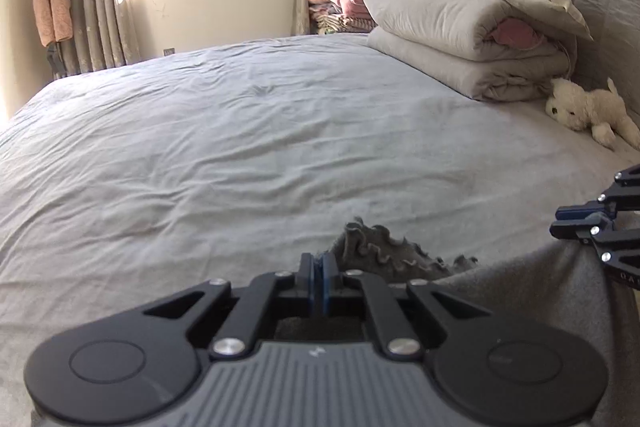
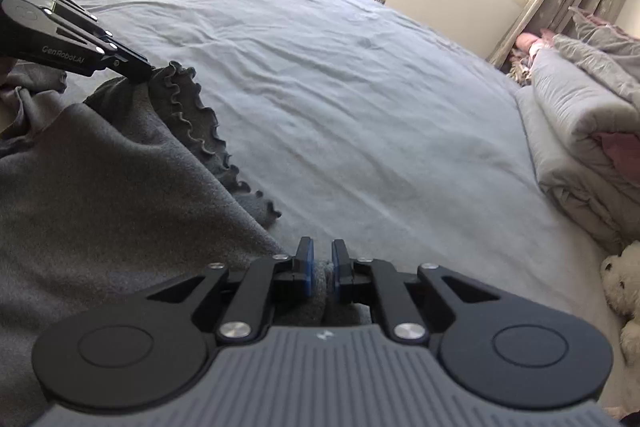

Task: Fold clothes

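My left hand-held gripper (image 1: 319, 269) is clamped on the ruffled edge of the one grey garment (image 2: 100, 179), and my right hand-held gripper (image 2: 321, 263) pinches a fold of its hem further along, the cloth stretched between the two above the bed (image 1: 200, 147). Most of the garment is hidden beneath my grippers. One white plush dog (image 1: 588, 109) lies beside one stack of folded quilts (image 1: 460, 39).

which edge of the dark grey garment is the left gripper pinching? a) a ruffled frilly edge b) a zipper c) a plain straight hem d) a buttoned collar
a: in the right wrist view the left gripper has its jaws shut on the dark grey garment at its wavy ruffled trim.
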`<state>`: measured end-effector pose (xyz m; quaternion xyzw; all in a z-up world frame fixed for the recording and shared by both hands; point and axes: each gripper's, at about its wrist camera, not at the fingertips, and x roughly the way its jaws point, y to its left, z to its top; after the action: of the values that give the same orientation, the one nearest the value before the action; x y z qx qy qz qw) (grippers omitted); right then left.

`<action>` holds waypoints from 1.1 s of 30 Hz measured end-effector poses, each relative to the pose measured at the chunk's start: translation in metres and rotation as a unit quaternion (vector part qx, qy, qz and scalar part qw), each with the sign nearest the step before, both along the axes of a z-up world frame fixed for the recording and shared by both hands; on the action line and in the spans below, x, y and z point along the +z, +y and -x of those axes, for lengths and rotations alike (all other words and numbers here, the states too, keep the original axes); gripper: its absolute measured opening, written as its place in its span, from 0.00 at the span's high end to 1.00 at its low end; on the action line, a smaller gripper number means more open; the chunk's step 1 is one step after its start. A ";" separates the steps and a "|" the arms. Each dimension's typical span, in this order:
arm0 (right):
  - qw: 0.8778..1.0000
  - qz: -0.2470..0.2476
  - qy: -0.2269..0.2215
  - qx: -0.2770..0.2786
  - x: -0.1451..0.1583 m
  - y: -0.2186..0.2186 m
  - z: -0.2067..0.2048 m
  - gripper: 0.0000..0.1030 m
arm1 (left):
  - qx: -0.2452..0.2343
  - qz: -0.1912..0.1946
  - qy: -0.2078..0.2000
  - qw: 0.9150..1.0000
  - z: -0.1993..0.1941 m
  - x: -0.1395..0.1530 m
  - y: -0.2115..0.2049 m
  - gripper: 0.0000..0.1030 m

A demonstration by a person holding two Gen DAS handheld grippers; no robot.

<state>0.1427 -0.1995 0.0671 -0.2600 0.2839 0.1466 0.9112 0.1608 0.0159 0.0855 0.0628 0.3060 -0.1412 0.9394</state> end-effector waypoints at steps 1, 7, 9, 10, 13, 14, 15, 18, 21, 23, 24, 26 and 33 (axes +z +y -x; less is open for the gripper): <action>0.999 0.023 -0.034 -0.006 0.003 0.005 0.001 0.90 | 0.010 -0.002 -0.007 1.000 -0.005 0.000 -0.001 0.97; 0.999 0.025 0.006 -0.034 -0.027 0.006 -0.022 0.89 | 0.046 -0.047 -0.031 0.997 -0.030 -0.026 -0.020 0.96; 0.996 0.002 0.080 -0.035 -0.058 0.001 -0.034 0.85 | 0.057 -0.064 -0.014 0.996 -0.040 -0.044 -0.024 0.95; 0.996 -0.016 0.072 -0.041 -0.065 -0.003 -0.033 0.74 | 0.065 -0.067 -0.001 0.996 -0.045 -0.053 -0.024 0.95; 0.989 -0.091 0.097 -0.058 -0.051 -0.026 -0.036 0.64 | 0.100 -0.049 0.008 0.994 -0.049 -0.058 -0.008 0.95; 0.982 -0.132 0.119 -0.059 -0.043 -0.038 -0.040 0.61 | 0.107 -0.033 0.010 0.994 -0.048 -0.054 0.000 0.94; 0.975 -0.169 0.131 -0.065 -0.035 -0.050 -0.046 0.56 | 0.113 -0.018 0.011 0.993 -0.047 -0.050 0.008 0.94; 0.963 -0.222 0.116 -0.103 -0.016 -0.075 -0.059 0.53 | 0.133 0.027 0.017 0.991 -0.043 -0.038 0.031 0.90; 0.972 -0.180 0.128 -0.085 -0.025 -0.068 -0.071 0.53 | 0.115 0.031 0.037 0.992 -0.038 -0.035 0.043 0.79; 0.971 -0.174 0.155 -0.044 -0.036 -0.056 -0.076 0.53 | 0.088 0.035 0.067 0.993 -0.040 -0.045 0.044 0.57; 0.971 -0.172 0.165 -0.029 -0.043 -0.050 -0.077 0.54 | 0.074 0.031 0.084 0.993 -0.041 -0.052 0.043 0.57; 0.975 -0.144 0.171 -0.006 -0.053 -0.033 -0.076 0.82 | 0.066 -0.007 0.080 0.995 -0.039 -0.065 0.035 0.66; 0.992 0.089 -0.066 -0.066 -0.027 0.006 -0.055 0.95 | 0.065 -0.007 0.002 0.998 -0.037 -0.047 0.013 0.96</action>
<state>0.1979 -0.1932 0.0398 -0.3299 0.2513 0.0423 0.9090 0.1982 0.0292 0.0389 0.0491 0.3124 -0.0775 0.9455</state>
